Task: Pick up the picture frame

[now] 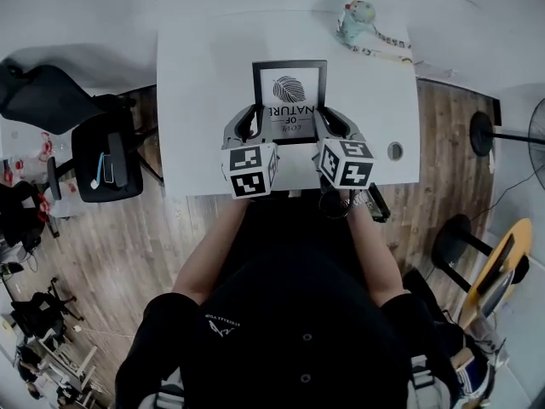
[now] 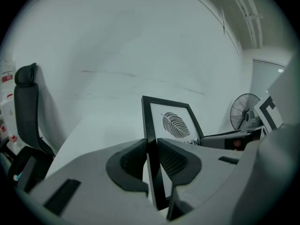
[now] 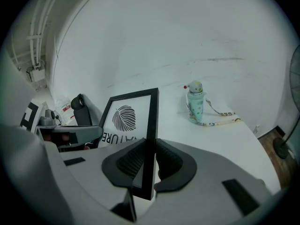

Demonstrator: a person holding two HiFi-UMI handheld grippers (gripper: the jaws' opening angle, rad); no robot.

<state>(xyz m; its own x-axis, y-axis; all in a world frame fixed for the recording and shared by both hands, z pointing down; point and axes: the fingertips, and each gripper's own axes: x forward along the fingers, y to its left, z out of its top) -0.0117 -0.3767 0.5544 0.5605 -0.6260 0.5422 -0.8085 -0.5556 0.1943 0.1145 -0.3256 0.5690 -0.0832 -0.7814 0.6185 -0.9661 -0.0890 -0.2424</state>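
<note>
A black picture frame (image 1: 289, 83) with a leaf print and lettering hangs above the white table (image 1: 204, 75), held from both sides. My left gripper (image 1: 253, 124) is shut on the frame's left rail (image 2: 151, 139), its dark pads pressed on either face. My right gripper (image 1: 326, 123) is shut on the right rail (image 3: 151, 135) in the same way. In the left gripper view the print (image 2: 174, 124) faces right; in the right gripper view the print (image 3: 123, 118) faces left. The frame's lower edge is hidden behind the grippers.
A pale green bottle (image 1: 356, 20) with a patterned strap (image 1: 387, 48) stands at the table's far right. A black office chair (image 1: 102, 152) sits left of the table, a floor fan (image 1: 490, 130) to the right. A round grommet (image 1: 395, 151) marks the table's near right corner.
</note>
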